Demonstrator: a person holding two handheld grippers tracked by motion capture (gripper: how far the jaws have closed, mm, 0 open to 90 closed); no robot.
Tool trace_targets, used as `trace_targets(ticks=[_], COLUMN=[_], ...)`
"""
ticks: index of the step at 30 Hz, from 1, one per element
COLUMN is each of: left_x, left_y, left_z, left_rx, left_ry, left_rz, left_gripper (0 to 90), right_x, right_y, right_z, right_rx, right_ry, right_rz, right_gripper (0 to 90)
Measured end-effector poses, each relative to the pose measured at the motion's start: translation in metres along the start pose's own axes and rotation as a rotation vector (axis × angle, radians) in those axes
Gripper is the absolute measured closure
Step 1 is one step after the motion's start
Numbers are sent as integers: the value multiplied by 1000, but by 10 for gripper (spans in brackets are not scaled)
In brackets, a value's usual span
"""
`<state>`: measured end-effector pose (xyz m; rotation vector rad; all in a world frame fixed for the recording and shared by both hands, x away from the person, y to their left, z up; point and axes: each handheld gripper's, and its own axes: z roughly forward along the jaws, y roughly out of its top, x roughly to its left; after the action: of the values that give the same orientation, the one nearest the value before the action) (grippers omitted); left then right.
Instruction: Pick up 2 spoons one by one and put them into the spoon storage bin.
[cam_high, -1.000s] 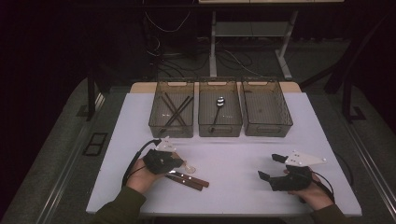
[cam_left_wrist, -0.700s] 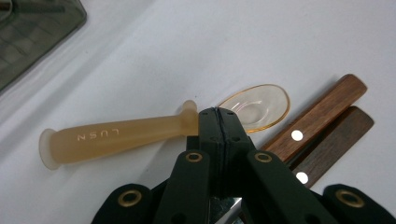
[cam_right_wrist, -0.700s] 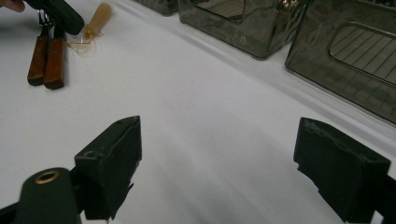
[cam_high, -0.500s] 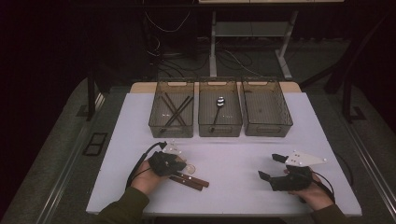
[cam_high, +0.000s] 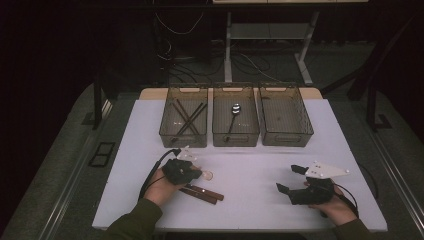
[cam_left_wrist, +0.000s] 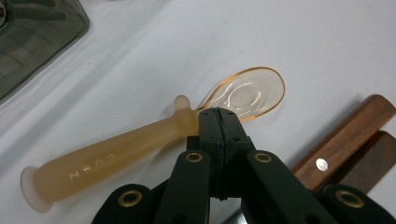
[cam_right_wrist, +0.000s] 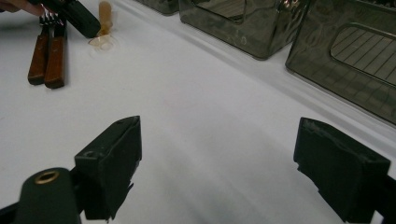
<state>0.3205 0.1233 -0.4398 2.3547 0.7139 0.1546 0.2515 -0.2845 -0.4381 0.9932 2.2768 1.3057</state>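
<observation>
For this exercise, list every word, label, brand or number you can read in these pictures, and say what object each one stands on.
"CUSN", as best it reads: raised letters on the thick handle of the translucent orange spoon, seen upside down in the left gripper view; the first letters are faint.
Wooden handle: a small round metal rivet, no lettering readable.
Three bins and white table: no readable text.

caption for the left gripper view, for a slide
Left tool shut on translucent amber spoon, wooden-handled forks alongside.
</observation>
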Motion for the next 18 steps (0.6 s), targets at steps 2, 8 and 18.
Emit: trace_targets(ticks=[2, 8, 18], left_x=[2, 7, 17], left_y=[2, 7, 16], left_z=[1, 7, 16], left_rx=[-2, -15, -31], left_ry=[-1, -5, 11], left_rz=[1, -16, -30], left_gripper=[889, 889, 890], right_x=[0, 0, 0], right_y=[0, 0, 0], right_z=[0, 0, 1], right_rx=[1, 4, 4], right_ry=[0, 1, 0], right_rz=[-1, 1, 3], right_gripper=[154, 154, 154])
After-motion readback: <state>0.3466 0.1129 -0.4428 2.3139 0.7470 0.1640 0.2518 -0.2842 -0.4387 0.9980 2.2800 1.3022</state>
